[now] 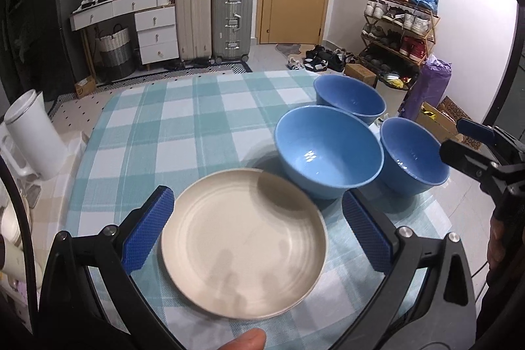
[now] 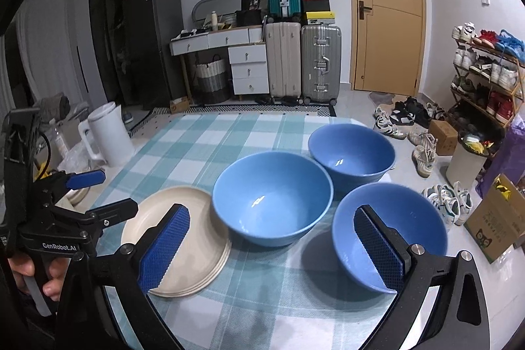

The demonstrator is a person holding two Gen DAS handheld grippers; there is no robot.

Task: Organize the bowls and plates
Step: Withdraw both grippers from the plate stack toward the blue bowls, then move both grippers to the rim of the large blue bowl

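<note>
Both claws hang wide apart, holding nothing: the left claw (image 1: 257,230) over the cream plates (image 2: 177,238) stacked at the near left of the desk (image 2: 203,146), the right claw (image 2: 270,246) beside them. Three blue bowls (image 2: 272,195) sit separately to the right, on teal-checked cloth. Farther off stand suitcases (image 2: 303,61), a door (image 2: 388,5) and a shoe rack (image 2: 485,71).
</note>
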